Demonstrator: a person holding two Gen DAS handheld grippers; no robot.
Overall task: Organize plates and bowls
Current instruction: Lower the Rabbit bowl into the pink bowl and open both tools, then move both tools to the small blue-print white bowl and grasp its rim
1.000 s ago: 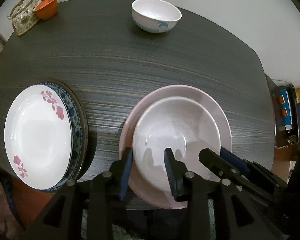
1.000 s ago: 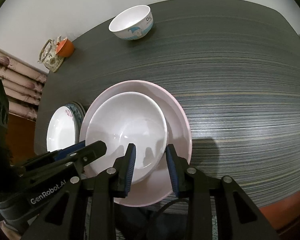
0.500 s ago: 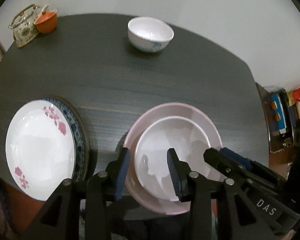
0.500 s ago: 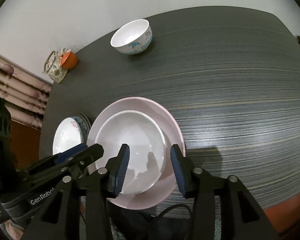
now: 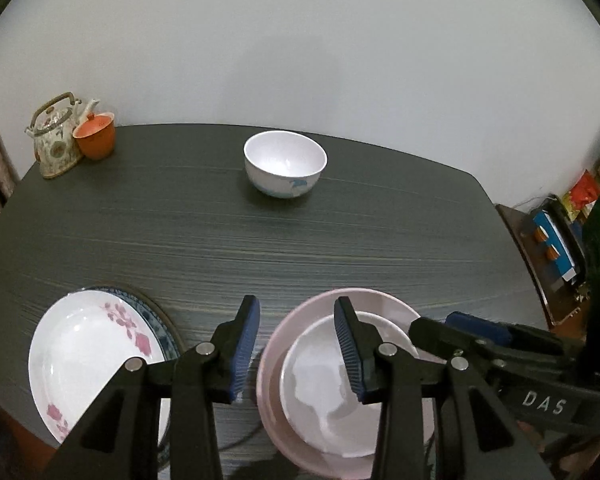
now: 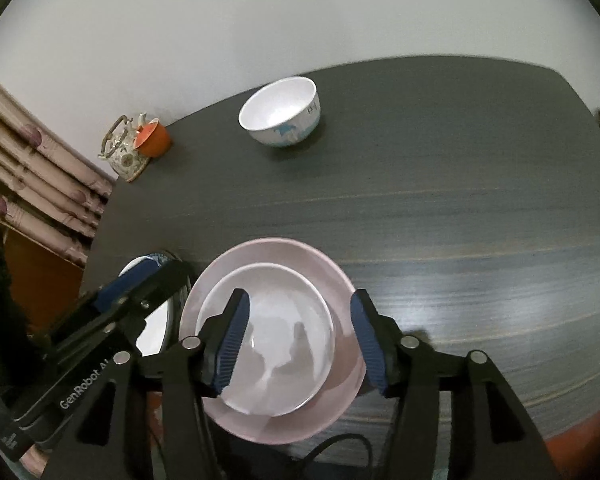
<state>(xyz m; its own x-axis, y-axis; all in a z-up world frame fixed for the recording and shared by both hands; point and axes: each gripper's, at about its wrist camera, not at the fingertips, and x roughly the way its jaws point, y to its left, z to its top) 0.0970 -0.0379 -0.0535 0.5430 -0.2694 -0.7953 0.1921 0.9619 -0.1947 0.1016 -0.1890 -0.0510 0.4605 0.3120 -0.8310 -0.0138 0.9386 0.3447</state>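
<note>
A white shallow bowl point(image 5: 320, 392) point(image 6: 276, 320) rests inside a pink plate point(image 5: 380, 304) point(image 6: 284, 252) at the table's near edge. My left gripper point(image 5: 296, 344) hangs open above the plate's left rim and grips nothing. My right gripper point(image 6: 300, 340) hovers over the white bowl with its jaws opening; the bowl lies below, and neither pad touches it. A flowered white plate point(image 5: 84, 356) sits on a blue-patterned plate point(image 5: 156, 320) at the near left. A deep white bowl with a blue fish print point(image 5: 284, 164) point(image 6: 280, 112) stands alone at the far side.
A patterned teapot point(image 5: 54, 136) and an orange cup point(image 5: 96, 140) stand in the far left corner of the dark table point(image 5: 220, 240). A wall runs behind the table. A low shelf with boxes point(image 5: 552, 240) is off to the right, curtains point(image 6: 40, 188) to the left.
Both grippers have lifted off the white bowl's near rim and tipped upward, so more of the far table and wall shows. The right jaws have spread wider. The dishes stay put.
</note>
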